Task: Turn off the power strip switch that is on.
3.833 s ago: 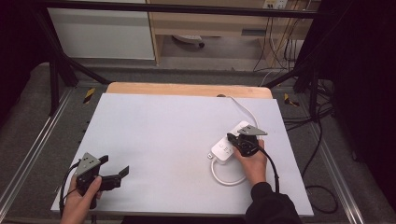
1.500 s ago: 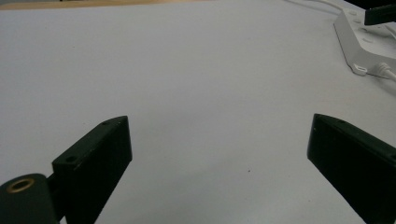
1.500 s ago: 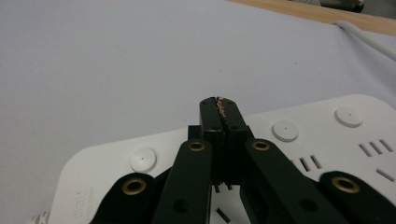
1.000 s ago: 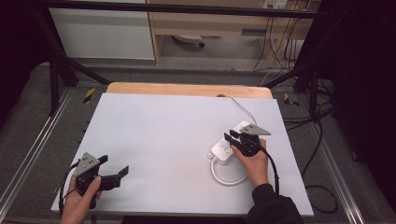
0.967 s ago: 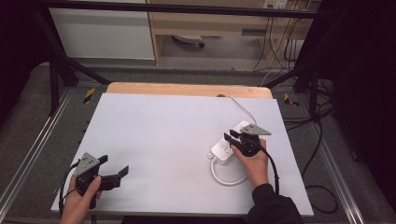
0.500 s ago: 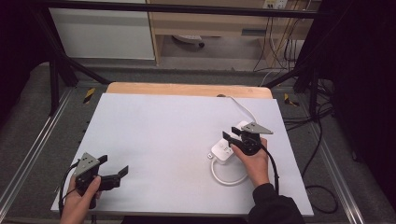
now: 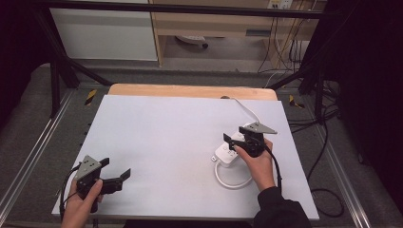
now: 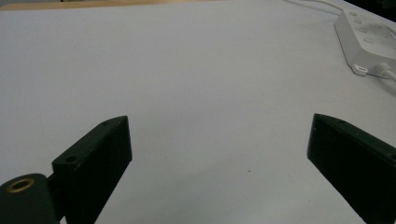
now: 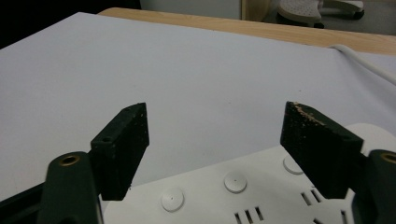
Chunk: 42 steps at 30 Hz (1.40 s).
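Observation:
A white power strip (image 7: 225, 155) lies on the right half of the white table top (image 7: 180, 133), its white cable (image 7: 232, 183) looped toward the front. My right gripper (image 7: 235, 135) hovers just over the strip's far end. In the right gripper view, the right gripper (image 9: 215, 109) has just been opening; its jaws stand wide apart with nothing between them, and the strip's round buttons and slots (image 9: 235, 183) lie beneath. My left gripper (image 7: 115, 167) rests open at the front left corner. In the left gripper view, the left gripper (image 8: 219, 122) frames bare table, with the power strip (image 8: 369, 42) far off.
A second white cable (image 7: 244, 108) runs from the strip to the table's back edge, where a wooden board (image 7: 190, 91) shows. Metal frame rails (image 7: 33, 152) flank the table, and dark cables (image 7: 328, 142) hang off to the right.
My right gripper's jaws have spread apart above the power strip, and the hand shifted slightly. The left gripper and the strip stayed where they were.

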{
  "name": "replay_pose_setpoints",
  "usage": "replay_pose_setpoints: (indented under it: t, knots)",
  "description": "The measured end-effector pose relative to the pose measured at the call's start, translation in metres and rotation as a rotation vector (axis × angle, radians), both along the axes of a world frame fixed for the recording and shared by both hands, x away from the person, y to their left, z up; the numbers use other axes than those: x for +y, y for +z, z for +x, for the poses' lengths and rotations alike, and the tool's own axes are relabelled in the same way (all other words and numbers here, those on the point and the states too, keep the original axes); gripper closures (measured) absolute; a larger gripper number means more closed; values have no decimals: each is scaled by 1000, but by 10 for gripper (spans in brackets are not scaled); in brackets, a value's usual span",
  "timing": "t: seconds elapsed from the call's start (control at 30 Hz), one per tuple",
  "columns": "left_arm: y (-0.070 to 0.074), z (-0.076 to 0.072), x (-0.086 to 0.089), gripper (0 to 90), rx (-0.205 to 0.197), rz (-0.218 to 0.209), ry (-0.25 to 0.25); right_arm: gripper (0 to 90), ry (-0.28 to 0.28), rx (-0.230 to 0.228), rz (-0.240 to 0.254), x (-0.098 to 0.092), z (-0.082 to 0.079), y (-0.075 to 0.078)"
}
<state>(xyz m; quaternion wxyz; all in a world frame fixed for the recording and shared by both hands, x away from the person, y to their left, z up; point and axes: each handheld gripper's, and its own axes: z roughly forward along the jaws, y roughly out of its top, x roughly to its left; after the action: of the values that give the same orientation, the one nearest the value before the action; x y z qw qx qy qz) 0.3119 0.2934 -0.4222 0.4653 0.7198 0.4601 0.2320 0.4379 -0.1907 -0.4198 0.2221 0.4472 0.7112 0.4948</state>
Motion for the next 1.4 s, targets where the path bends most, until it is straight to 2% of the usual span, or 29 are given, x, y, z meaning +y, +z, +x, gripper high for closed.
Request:
replay_pose_setpoints:
  t: [0.1,0.2,0.4,0.63,0.83,1.03,1.27,1.4]
  knots:
    - [0,0,0,63,-4,2,-2,177,2,1,-8,1,1,3]
    - [0,-1,-1,63,-4,3,-7,137,5,22,3,0,2,7]
    - [2,-1,-1,63,-13,-7,-10,66,-29,16,-10,-5,2,12]
    - [2,-2,-2,62,-17,-9,-15,61,-60,16,-11,-11,4,13]
    - [2,0,-1,62,-10,-14,-11,61,-69,3,-19,-8,2,18]
    - [2,-1,0,62,-8,-10,-8,67,-71,19,-42,-7,-2,19]
    - [2,-1,1,61,-9,-20,-1,62,-71,-8,-16,-17,-14,30]
    - [2,-1,0,61,-10,-21,-2,52,-70,-18,-18,-26,-24,34]
